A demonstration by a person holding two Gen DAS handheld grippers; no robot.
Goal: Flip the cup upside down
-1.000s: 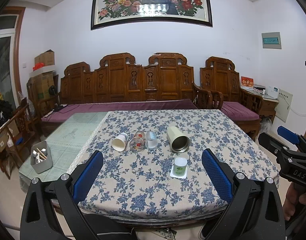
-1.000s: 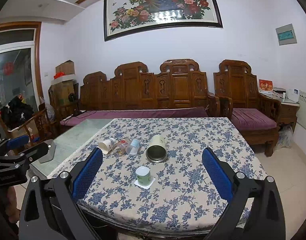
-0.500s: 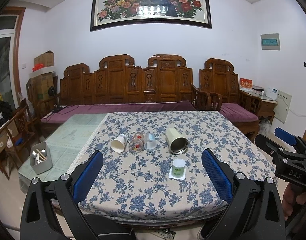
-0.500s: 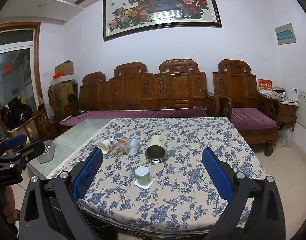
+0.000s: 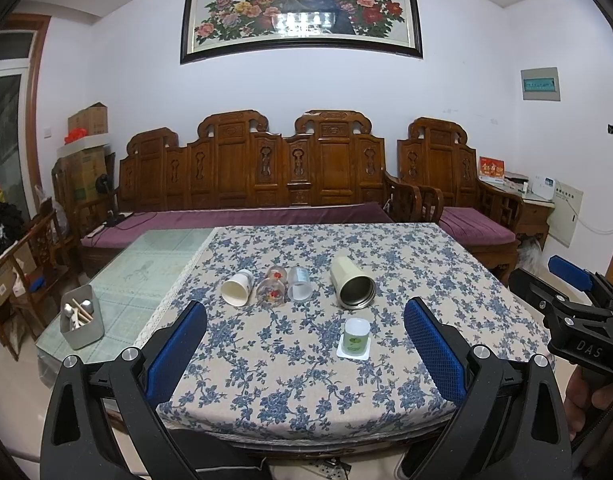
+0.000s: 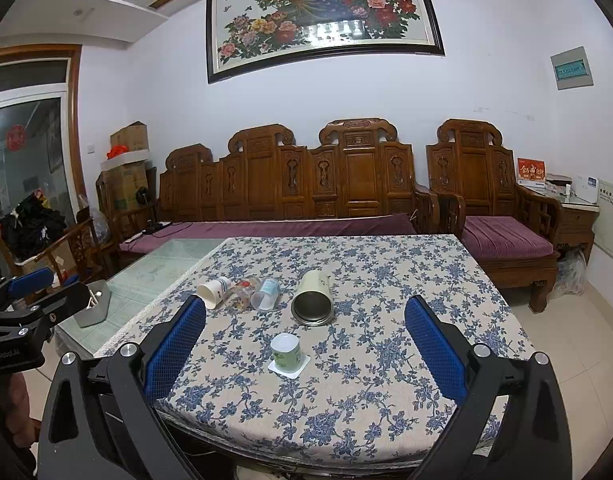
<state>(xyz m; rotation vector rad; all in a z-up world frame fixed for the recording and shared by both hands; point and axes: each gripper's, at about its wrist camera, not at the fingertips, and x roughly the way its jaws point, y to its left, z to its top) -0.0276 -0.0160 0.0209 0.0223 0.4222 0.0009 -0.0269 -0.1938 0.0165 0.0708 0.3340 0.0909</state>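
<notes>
Both grippers — left gripper (image 5: 305, 344), right gripper (image 6: 305, 344) — spread wide, short of the table (image 5: 386, 412) edge

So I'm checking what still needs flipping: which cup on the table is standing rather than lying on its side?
The small green cup on the white coaster. The paper cup, both clear cups and the cream tumbler lie sideways.

Floral cloth tablecloth (image 5: 306, 380), carved glossy wood sofa (image 5: 266, 168), metal-lined tumbler (image 6: 312, 304)
</notes>
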